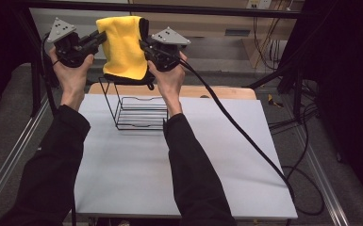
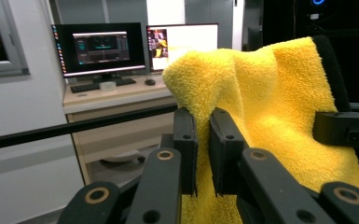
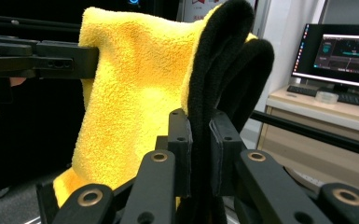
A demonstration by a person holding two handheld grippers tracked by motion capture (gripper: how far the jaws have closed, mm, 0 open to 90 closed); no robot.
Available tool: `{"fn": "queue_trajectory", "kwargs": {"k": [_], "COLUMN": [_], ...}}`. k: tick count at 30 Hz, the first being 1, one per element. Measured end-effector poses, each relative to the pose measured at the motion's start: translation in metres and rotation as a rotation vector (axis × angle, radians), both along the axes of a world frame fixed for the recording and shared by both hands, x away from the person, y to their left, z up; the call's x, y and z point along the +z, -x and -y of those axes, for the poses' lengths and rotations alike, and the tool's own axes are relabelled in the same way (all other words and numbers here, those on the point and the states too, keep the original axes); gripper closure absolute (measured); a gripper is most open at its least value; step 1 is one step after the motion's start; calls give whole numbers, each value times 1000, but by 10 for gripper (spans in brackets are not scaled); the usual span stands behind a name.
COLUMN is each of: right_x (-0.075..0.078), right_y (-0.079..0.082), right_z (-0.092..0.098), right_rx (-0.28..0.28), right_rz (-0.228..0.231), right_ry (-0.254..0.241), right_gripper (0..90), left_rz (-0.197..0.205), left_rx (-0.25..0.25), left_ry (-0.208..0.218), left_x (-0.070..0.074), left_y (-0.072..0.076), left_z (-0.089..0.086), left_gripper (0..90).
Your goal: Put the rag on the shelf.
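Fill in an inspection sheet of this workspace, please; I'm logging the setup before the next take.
Surface: white table, bare in front.
Job's things: yellow towel held up above the wire rack.
Clutter: nothing seen.
Grippers: left gripper and right gripper each shut on a towel edge.
Cables: black cable trails from the right gripper across the table; more on the floor.
Surroundings: desk with monitors and keyboard.

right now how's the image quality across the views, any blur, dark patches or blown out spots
High view: the white table is evenly lit, both side edges sink into near black, and the yellow towel is bright but keeps its texture. Left gripper view: the towel is sharp, the monitors softer, the right-hand screen washed out white. Right gripper view: the towel's black edge loses detail, and the left background is dark.
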State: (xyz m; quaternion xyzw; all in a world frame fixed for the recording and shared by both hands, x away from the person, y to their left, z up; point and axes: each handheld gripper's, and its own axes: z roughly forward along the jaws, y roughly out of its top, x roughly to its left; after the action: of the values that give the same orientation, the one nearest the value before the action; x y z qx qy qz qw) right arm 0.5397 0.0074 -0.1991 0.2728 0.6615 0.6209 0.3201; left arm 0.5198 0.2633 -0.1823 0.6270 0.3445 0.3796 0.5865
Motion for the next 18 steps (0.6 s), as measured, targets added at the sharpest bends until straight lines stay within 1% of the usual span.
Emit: {"fn": "queue_trajectory", "kwargs": {"k": [2, 3, 6, 7, 9, 10, 11, 12, 15, 16, 18], "right_x": [-5, -7, -8, -5, 1, 5, 9, 12, 16, 15, 11], "right_y": [0, 0, -4, -4, -5, -5, -6, -8, -12, -14, -17], "right_z": [2, 3, 3, 3, 3, 3, 3, 3, 3, 3, 2], "right_rx": [-2, -5, -9, -8, 0, 3, 0, 0, -6, -6, -6], "right_rz": [-3, -11, -17, -13, 8, 12, 16, 22, 38, 36, 29], "right_ry": [9, 10, 6, 5, -6, -15, -20, -14, -2, -3, 10], "right_gripper": [812, 812, 812, 812, 813, 813, 813, 813, 812, 813, 812], "left_rz": [-5, -8, -14, -8, 7, 19, 23, 30, 37, 35, 29], "left_rx": [-7, 0, 22, 27, 26, 35, 35, 42, 42, 33, 37], "left_ry": [-15, -19, -20, -17, -1, -4, -5, -9, -1, 3, -10], "left_x": [-4, -5, -2, 2, 9, 12, 14, 15, 12, 10, 5], "left_y": [1, 0, -2, -3, -3, -3, -3, -3, -5, -5, -7], "left_z": [2, 3, 1, 0, -1, -1, 0, -1, -2, -2, -3], "left_gripper": [818, 818, 818, 818, 818, 818, 818, 818, 818, 818, 818]}}
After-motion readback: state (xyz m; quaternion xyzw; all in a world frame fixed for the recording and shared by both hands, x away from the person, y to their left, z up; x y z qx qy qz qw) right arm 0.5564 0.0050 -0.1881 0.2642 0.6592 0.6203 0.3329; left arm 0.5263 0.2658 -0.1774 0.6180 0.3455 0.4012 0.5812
